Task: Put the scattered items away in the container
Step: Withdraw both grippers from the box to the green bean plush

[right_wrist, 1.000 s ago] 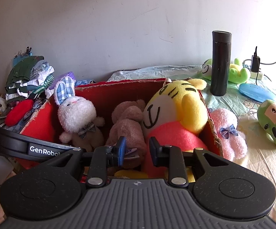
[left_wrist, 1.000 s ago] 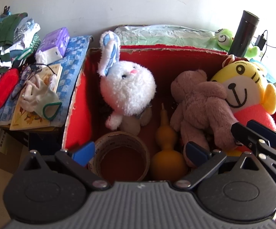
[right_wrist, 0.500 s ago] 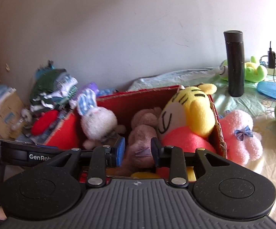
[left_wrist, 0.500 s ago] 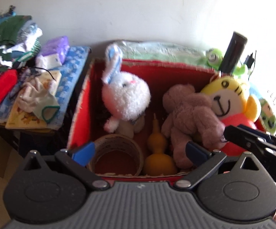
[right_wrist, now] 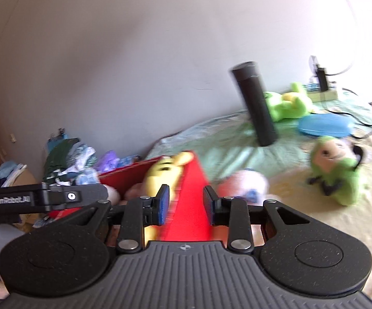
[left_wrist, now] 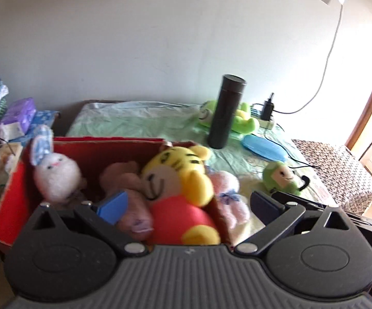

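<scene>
A plain white wall (left_wrist: 160, 38) stood behind a bed with a pale green sheet (left_wrist: 139, 121). On the sheet sat a red cardboard box (left_wrist: 11, 200) full of soft toys. Inside it were a fluffy white bunny with blue checked ears (left_wrist: 54, 172), a dusty pink bear (left_wrist: 126, 180) and a big yellow tiger in a red shirt (left_wrist: 175, 180). The bunny sat at the left end and the tiger leaned on the right wall of the box.

Just outside that wall lay a fluffy pink toy with a blue bow (left_wrist: 228, 193), touching the box. A small green doll with a round face (left_wrist: 281, 177) sat on the sheet farther right, well apart from the box. A tall black bottle (left_wrist: 224, 110) stood upright near the wall, with a green frog toy (left_wrist: 242, 121) right behind it and a flat blue case (left_wrist: 263, 149) beside it.

The left claw (left_wrist: 186, 203) was spread wide and held nothing, high above the box. The right claw (right_wrist: 184, 206) was partly open and empty too, and the red side of the box showed between its fingers. The right view was blurry.
</scene>
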Action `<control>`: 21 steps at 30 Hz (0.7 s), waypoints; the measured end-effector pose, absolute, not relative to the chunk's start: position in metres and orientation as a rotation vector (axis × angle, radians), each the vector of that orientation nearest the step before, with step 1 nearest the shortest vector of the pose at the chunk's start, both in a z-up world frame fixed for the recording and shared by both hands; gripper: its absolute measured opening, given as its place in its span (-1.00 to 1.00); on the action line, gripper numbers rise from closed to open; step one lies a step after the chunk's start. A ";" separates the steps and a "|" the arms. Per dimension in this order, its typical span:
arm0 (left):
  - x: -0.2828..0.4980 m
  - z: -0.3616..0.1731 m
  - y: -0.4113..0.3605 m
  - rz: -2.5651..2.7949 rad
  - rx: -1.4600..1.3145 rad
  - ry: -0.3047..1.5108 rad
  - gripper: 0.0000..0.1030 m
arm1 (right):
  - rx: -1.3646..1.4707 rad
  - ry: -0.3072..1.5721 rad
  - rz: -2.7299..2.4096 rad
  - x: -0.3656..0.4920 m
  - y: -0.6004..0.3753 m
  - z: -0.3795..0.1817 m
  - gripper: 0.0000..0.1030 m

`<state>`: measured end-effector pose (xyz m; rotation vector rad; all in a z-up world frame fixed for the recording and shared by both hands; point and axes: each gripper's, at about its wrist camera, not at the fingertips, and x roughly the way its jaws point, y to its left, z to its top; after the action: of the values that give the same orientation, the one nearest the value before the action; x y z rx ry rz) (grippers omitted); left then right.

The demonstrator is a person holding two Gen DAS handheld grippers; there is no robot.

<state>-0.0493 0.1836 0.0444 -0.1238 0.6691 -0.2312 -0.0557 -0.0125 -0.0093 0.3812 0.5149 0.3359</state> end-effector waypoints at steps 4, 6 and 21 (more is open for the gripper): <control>-0.047 0.037 0.129 -0.300 -0.078 0.675 0.95 | 0.381 0.569 0.264 -0.056 -0.056 -0.023 -0.38; -0.046 0.031 0.107 -0.326 -0.063 0.681 0.95 | 0.389 0.600 0.243 -0.055 -0.075 -0.029 -0.38; 0.032 -0.031 0.019 -0.387 -0.179 0.867 0.95 | 0.447 0.799 0.126 -0.014 -0.168 -0.073 -0.36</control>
<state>0.0319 0.0190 -0.0311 -0.1785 0.8674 -0.3872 -0.0143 -0.1678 -0.0730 0.4466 0.7993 0.1255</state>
